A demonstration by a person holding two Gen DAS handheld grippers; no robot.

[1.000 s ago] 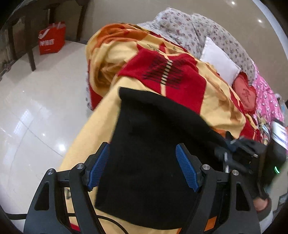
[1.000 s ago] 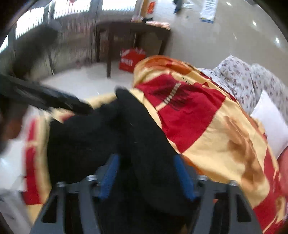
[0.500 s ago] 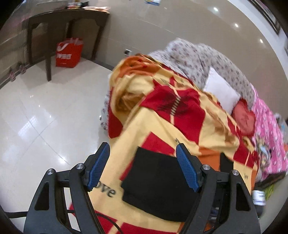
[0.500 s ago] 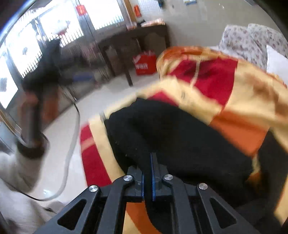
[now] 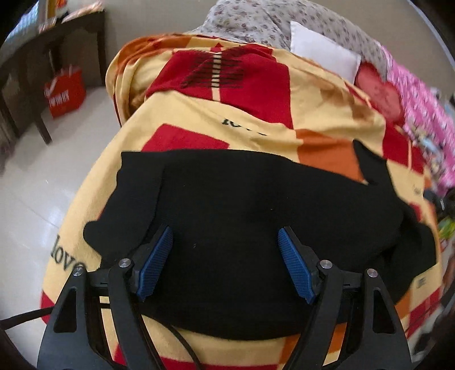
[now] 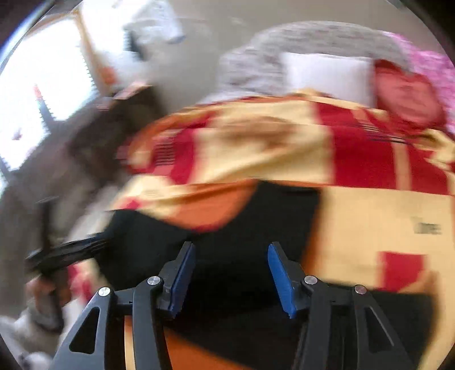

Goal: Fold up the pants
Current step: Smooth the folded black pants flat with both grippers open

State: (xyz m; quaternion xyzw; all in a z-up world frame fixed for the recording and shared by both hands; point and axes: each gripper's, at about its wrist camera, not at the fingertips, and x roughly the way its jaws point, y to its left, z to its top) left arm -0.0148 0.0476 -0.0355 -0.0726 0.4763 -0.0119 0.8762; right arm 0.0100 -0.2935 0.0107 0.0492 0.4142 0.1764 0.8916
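**Black pants flat on the blanket, both grippers wide**

Pale tiled floor borders a bed draped in a yellow, red and orange blanket. From the left wrist, the black pants lie spread across the blanket's near part, a folded layer showing along their left edge. Left gripper hangs over them with jaws apart, nothing between the blue pads. Beyond sit a white pillow, a floral cover, a pink cloth, and, at left, a dark table with a red bag beneath.

Right wrist view is blurred. Right gripper has just been opening; its jaws stand apart over the pants, gripping nothing. Blanket surrounds the dark cloth. At lower left a hand holds the other gripper's black handle.
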